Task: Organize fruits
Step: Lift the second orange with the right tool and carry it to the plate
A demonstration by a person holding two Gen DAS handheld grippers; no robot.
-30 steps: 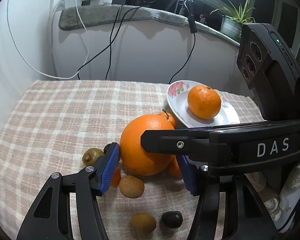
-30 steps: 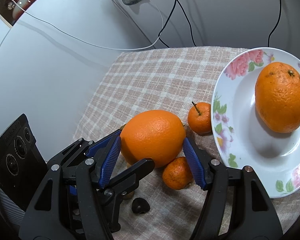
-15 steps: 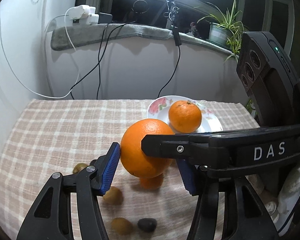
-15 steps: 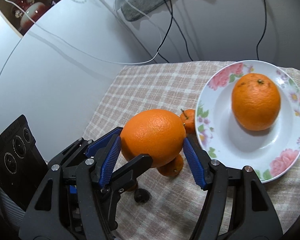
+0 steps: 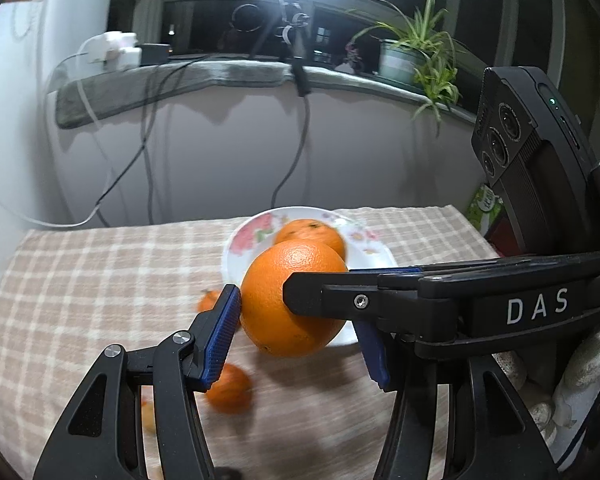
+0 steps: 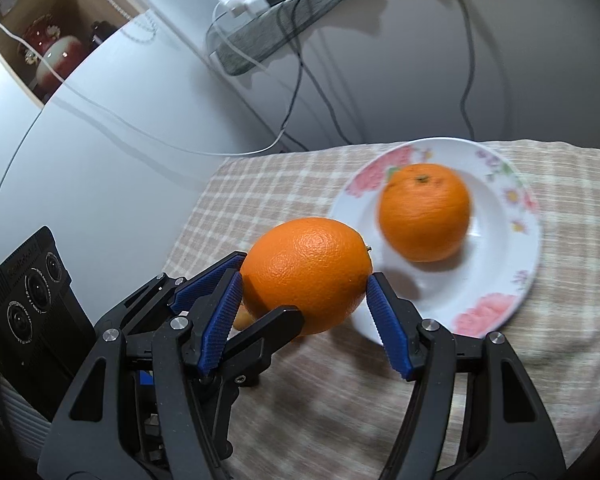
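A large orange (image 5: pixel 292 300) hangs in the air, pinched between both grippers. My left gripper (image 5: pixel 296 340) holds it by its blue pads, and my right gripper (image 6: pixel 308 312) holds the same orange (image 6: pixel 308 272) crosswise. Beyond it a white floral plate (image 6: pixel 500 280) holds a second orange (image 6: pixel 424 212); the plate also shows in the left wrist view (image 5: pixel 236 248). Small tangerines (image 5: pixel 228 390) lie on the checked cloth (image 5: pixel 100 280) below.
Cables hang down the white wall (image 5: pixel 220 152) behind the table. A grey ledge (image 5: pixel 180 80) carries a power strip and a potted plant (image 5: pixel 416 56). A green carton (image 5: pixel 486 204) stands at the table's right edge.
Both grippers have lifted the large orange higher and carried it toward the plate. The small fruits on the cloth have dropped lower in view.
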